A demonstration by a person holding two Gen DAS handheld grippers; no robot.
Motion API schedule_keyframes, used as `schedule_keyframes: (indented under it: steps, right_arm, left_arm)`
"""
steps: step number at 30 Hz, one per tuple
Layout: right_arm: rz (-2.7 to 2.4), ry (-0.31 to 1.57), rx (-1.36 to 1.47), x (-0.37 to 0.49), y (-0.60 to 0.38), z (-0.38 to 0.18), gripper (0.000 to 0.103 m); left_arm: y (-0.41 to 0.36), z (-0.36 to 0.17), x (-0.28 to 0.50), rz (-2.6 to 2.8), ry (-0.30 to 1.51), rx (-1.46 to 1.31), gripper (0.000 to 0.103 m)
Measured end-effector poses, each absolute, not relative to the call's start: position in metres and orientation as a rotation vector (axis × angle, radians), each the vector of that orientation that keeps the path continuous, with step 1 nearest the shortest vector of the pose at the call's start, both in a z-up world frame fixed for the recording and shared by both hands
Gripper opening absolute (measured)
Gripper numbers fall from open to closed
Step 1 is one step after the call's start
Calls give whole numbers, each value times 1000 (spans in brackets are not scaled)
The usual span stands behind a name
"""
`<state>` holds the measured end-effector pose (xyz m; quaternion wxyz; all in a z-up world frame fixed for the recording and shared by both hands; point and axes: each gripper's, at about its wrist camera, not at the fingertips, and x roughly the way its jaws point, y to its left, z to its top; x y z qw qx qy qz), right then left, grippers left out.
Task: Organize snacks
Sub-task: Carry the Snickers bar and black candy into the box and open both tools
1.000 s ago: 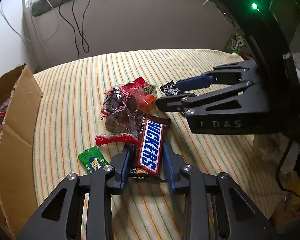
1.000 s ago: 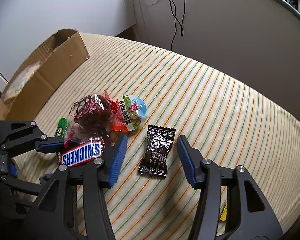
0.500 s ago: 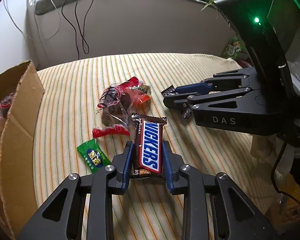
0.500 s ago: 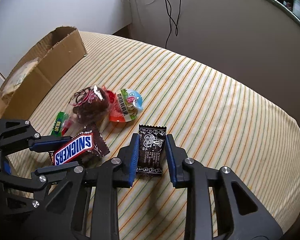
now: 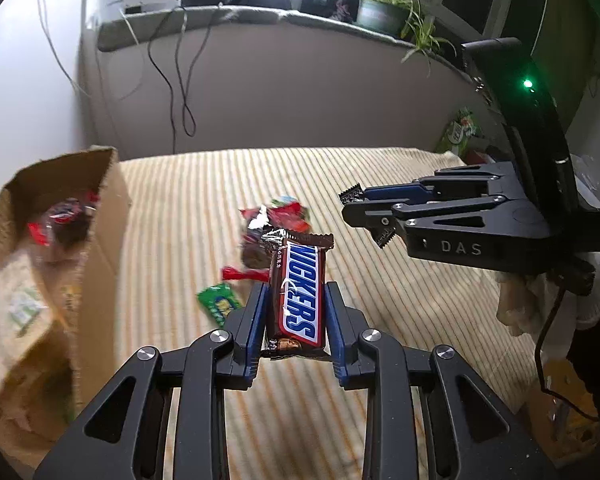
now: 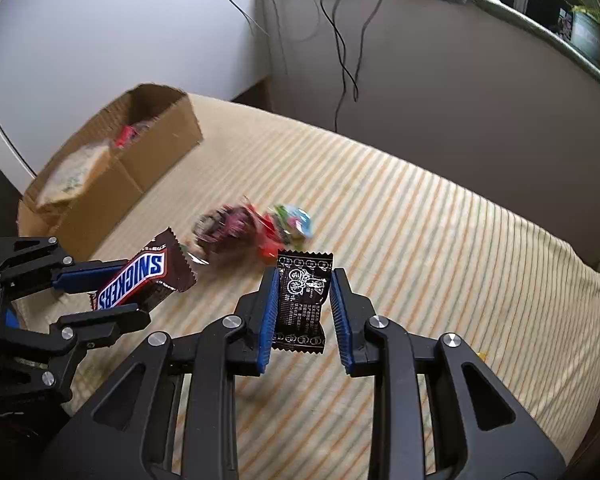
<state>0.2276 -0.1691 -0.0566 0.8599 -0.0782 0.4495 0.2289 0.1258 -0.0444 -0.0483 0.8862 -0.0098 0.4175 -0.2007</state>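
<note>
left wrist: left claw (image 5: pixel 296 312) clamped on Snickers bar (image 5: pixel 300 296), held above striped bench (image 5: pixel 380 288), cardboard box (image 5: pixel 100 240) at left | right wrist: right claw (image 6: pixel 304 312) clamped on black sachet (image 6: pixel 302 300), above bench, loose snacks (image 6: pixel 252 228) beyond

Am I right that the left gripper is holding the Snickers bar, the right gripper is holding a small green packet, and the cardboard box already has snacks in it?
Not quite. The right gripper holds a small black packet, not green, as the right wrist view shows; the green packet lies on the striped cloth. The left gripper does hold the Snickers bar, and the cardboard box holds snacks.
</note>
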Motion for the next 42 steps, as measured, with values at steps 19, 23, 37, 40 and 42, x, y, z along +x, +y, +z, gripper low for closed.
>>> schedule_keyframes:
  steps: [19, 23, 37, 40, 42]
  right_arm:
    - [610, 869, -196, 245, -74, -24, 27]
    - [638, 862, -204, 246, -57, -22, 27]
    - [719, 875, -220, 260, 1, -25, 27]
    - [730, 882, -223, 264, 11, -28, 27]
    - [741, 885, -228, 265, 17, -30, 27]
  left_arm:
    - [57, -17, 120, -221, 787, -80, 27]
    - [75, -16, 117, -184, 782, -92, 27]
    - [120, -20, 129, -99, 787, -128, 27]
    - [127, -21, 130, -88, 789, -138, 27]
    - [130, -22, 131, -82, 790, -142, 27]
